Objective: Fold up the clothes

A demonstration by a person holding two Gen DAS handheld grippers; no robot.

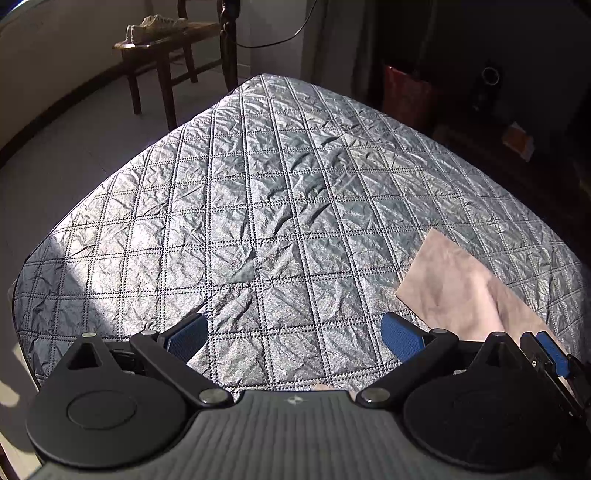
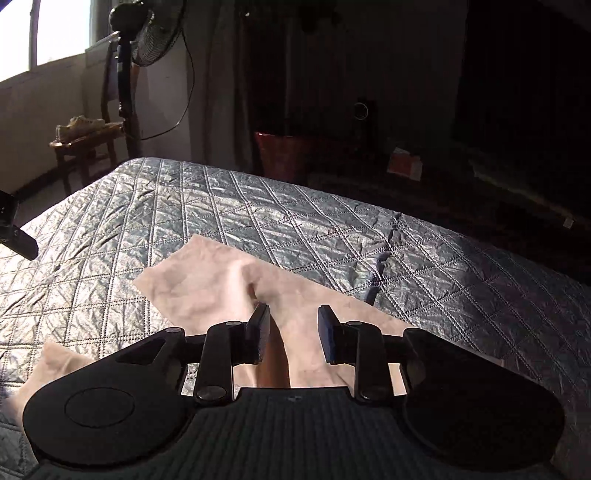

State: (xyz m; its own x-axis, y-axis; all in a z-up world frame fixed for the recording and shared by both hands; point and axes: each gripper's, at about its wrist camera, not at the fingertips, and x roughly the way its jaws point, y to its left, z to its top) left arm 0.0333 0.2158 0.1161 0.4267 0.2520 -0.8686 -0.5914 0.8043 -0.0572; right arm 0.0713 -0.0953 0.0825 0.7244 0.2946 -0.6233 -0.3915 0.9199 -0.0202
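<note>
A pale pink cloth [image 2: 207, 280] lies creased on the quilted blue-grey bedcover [image 2: 332, 229]. A raised fold runs down it beside the left finger of my right gripper [image 2: 293, 332]. That gripper stands open over the cloth; a gap shows at each pad and neither presses on it. In the left wrist view the same pink cloth [image 1: 465, 291] lies at the right, on the bedcover [image 1: 280, 192]. My left gripper [image 1: 295, 336] hangs wide open over bare quilt, left of the cloth, with nothing between its fingers. A blue fingertip [image 1: 550, 354] of the right gripper shows at the right edge.
A wooden chair [image 1: 173, 40] carrying shoes stands on the floor beyond the bed's far left corner. A standing fan [image 2: 147, 33] rises beside it. A red basket [image 2: 284, 155] sits in the dark past the far edge. The bedcover drops off at left and far sides.
</note>
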